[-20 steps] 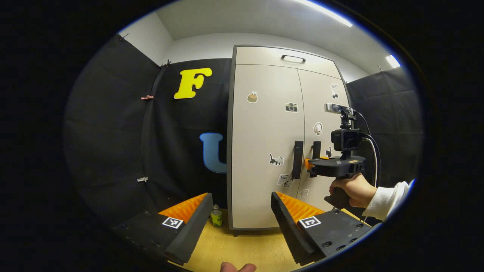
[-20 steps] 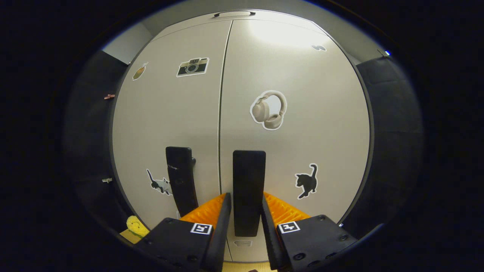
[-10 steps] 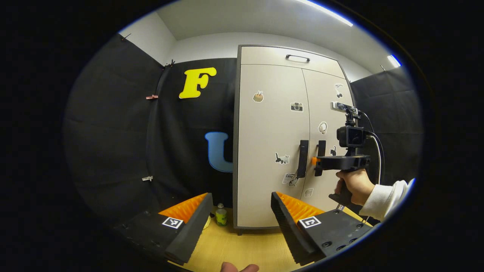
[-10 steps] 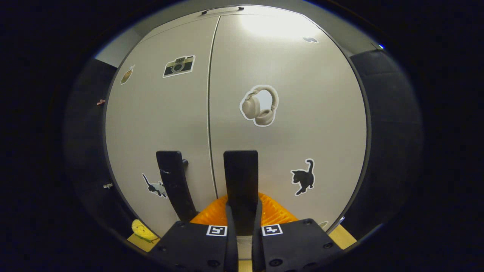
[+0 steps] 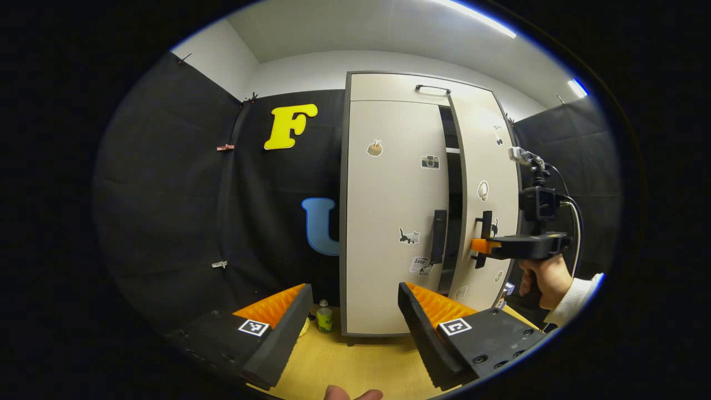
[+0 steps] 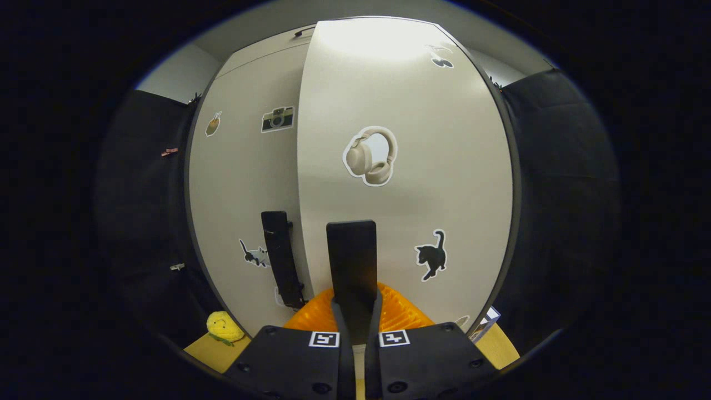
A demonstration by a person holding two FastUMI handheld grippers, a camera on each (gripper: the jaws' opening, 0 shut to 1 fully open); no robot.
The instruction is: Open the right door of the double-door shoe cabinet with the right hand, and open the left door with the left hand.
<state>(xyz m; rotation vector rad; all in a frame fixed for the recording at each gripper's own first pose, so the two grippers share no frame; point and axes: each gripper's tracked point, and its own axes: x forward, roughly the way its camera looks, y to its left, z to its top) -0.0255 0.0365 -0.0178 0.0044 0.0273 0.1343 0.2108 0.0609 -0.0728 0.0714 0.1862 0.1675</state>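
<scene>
small bottle beside shoe cabinet, yellow toy

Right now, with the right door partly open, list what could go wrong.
1. The right gripper pinches only the lower end of the right door's handle; it could slip off as the door swings.
2. The left gripper hangs open, far from the left door's handle, so that door is still shut.

black cloth walls, wooden floor, ceiling light strip
</scene>
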